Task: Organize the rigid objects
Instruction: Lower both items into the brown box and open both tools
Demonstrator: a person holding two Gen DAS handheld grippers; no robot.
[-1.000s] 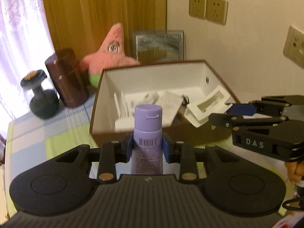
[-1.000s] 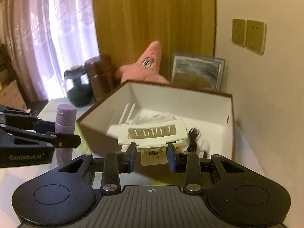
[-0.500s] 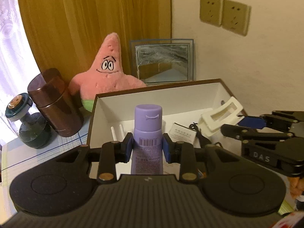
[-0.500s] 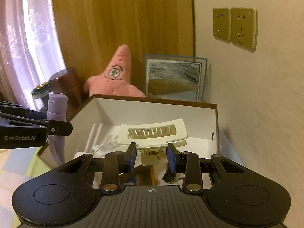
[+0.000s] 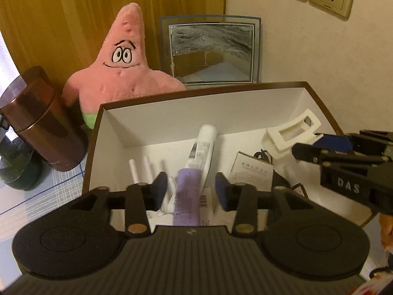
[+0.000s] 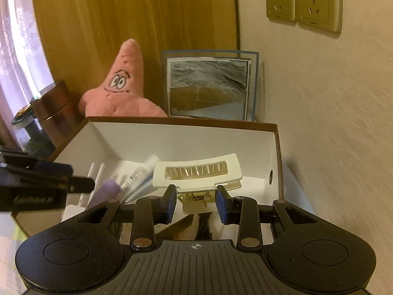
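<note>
The left tool [image 5: 190, 189], which a moment ago gripped the purple bottle [image 5: 186, 196], is opening; the bottle drops, blurred, into the box [image 5: 221, 89]. The right tool [image 6: 196, 205] still clamps the white hair clip [image 6: 197, 174] above the box, likely next.

The left wrist view looks forward and steeply down along its own fingers, close over the near edge of the open box [image 5: 316, 98]; the right wrist view faces the same way from just beside it on the right, near the wall; both share the box interior, the pink starfish plush [image 5: 122, 73], the framed picture [image 5: 211, 49] and the wall sockets [image 6: 302, 0]; each catches the other gripper at its side edge.
</note>
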